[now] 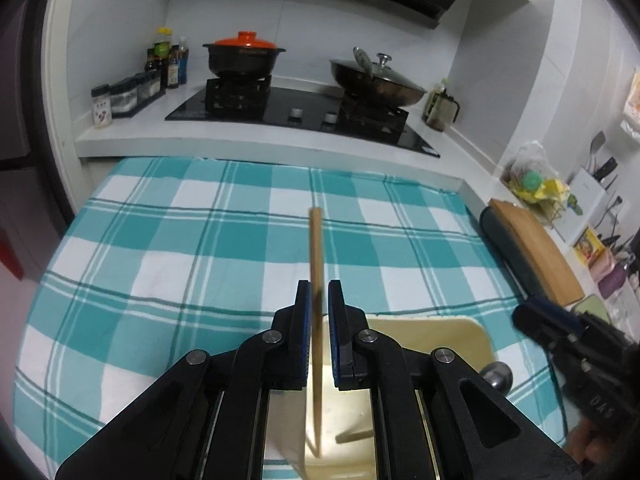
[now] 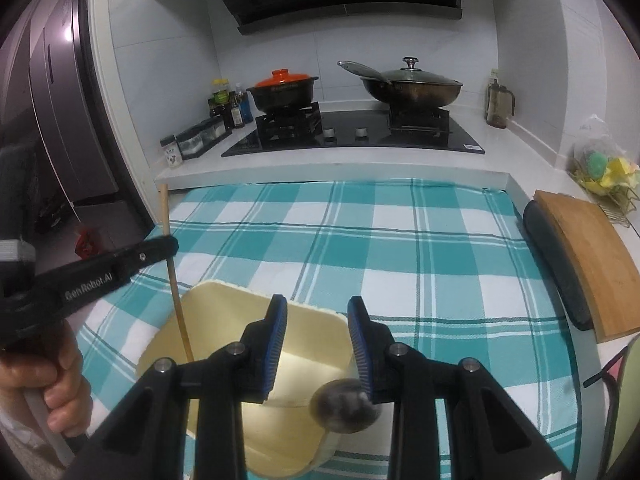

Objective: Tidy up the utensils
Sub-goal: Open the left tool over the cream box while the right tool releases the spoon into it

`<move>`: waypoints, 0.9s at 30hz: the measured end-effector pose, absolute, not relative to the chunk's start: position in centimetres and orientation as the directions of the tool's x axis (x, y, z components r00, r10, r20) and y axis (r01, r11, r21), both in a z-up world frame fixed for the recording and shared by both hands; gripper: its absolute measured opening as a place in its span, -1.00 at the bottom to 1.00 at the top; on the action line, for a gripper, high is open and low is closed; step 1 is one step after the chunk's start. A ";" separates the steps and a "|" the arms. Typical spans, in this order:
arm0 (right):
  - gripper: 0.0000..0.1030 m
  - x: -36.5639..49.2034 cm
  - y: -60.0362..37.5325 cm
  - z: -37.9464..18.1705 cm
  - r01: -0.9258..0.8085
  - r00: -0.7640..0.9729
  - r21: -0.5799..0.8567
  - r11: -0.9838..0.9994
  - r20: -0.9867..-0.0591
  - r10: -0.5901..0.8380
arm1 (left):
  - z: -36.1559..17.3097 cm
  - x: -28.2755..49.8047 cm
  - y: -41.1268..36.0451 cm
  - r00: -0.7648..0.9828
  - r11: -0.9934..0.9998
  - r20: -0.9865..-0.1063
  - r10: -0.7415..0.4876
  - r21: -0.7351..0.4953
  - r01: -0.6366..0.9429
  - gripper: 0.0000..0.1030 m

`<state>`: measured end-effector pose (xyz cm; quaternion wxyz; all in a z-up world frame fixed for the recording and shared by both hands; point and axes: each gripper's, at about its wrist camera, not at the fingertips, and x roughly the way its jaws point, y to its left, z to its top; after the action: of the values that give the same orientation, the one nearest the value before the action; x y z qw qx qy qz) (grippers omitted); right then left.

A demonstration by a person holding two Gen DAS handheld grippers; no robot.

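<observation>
While a wooden chopstick (image 1: 317,280) is being held between the narrowly parted jaws of the left gripper (image 1: 319,300), the step in hand is judged to be the dropping of utensils into the cream tray (image 2: 224,312) lying on the checked cloth (image 2: 440,248). The stick is being carried nearly upright, its lower end already reaching down inside the tray and its upper end rising over the cloth; whether the pads are pressing on it cannot be told. A metal spoon (image 2: 344,406) is being carried at the right gripper (image 2: 320,344), whose fingers are standing apart; the rounded bowl is showing just below the right pad at the tray's near rim, and the grip itself cannot be made out. A second stick appears to be lying in the tray already. Next, both pieces are likely to be lowered and let go, which calls for keeping them within the tray's walls.
</observation>
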<state>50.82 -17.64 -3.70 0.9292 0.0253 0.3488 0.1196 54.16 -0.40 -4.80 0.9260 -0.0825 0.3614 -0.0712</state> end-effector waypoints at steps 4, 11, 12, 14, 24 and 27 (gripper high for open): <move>-0.34 49.5 -18.6 -1.5 -0.188 0.765 0.147 0.971 -0.599 0.238 | -4.5 53.0 0.2 0.754 0.983 -0.639 -0.153 -0.177 0.049 0.57; 0.10 43.2 -19.5 3.2 -0.193 0.834 0.080 0.978 -0.511 0.207 | -1.7 46.0 2.5 0.809 0.988 -0.571 -0.141 -0.136 0.077 0.86; 0.34 41.9 -19.6 3.7 -0.190 0.844 0.062 0.980 -0.499 0.195 | -1.3 44.2 2.8 0.824 0.990 -0.551 -0.133 -0.117 0.081 0.90; 0.60 38.7 -19.8 4.5 -0.175 0.870 0.016 0.984 -0.465 0.162 | -0.8 40.4 3.3 0.852 0.993 -0.509 -0.119 -0.061 0.102 0.94; 0.75 23.1 -22.2 4.0 -0.154 0.942 -0.012 0.988 -0.303 0.143 | -5.3 27.0 5.1 0.758 0.987 -0.645 -0.096 0.037 0.157 0.96; 0.76 19.1 -23.1 2.5 -0.131 0.964 0.012 0.991 -0.232 0.130 | -6.5 23.3 4.9 0.779 0.996 -0.627 -0.025 0.054 0.076 0.99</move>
<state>19.05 -23.07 2.49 0.9909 -0.0015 0.1172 0.0660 23.32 4.91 -6.48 0.9423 0.0381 0.3314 -0.0268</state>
